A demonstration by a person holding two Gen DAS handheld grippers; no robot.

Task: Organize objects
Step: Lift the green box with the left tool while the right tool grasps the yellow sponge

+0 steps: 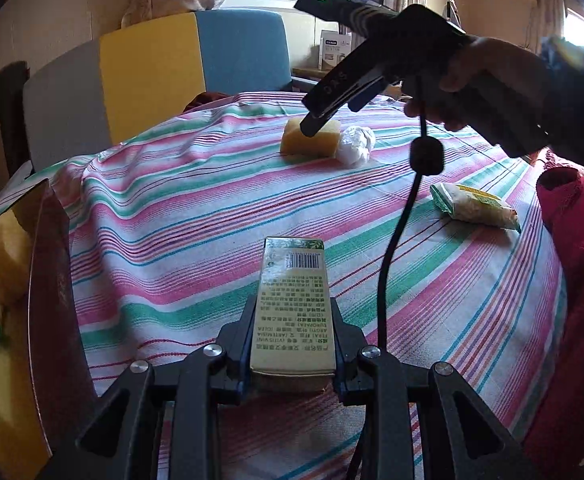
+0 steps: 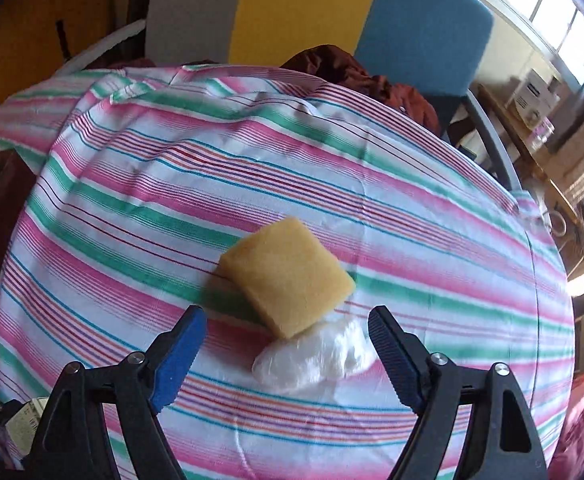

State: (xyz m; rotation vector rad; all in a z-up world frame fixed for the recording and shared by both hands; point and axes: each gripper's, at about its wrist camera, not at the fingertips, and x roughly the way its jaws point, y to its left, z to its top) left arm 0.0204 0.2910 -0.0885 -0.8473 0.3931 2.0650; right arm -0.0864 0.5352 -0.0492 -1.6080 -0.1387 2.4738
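right tongs (image 2: pixel 288 356) wide open, empty, hovering over yellow square sponge block (image 2: pixel 286 276) lying dead ahead between the pads, white crumpled plastic bag (image 2: pixel 316 354) touching its near corner; right side nearer. left tongs (image 1: pixel 292 344) clamped on pale green printed carton (image 1: pixel 294 304), long axis pointing forward; only the left view shows green-yellow snack packet (image 1: pixel 476 206) on striped tabletop (image 1: pixel 172 208)
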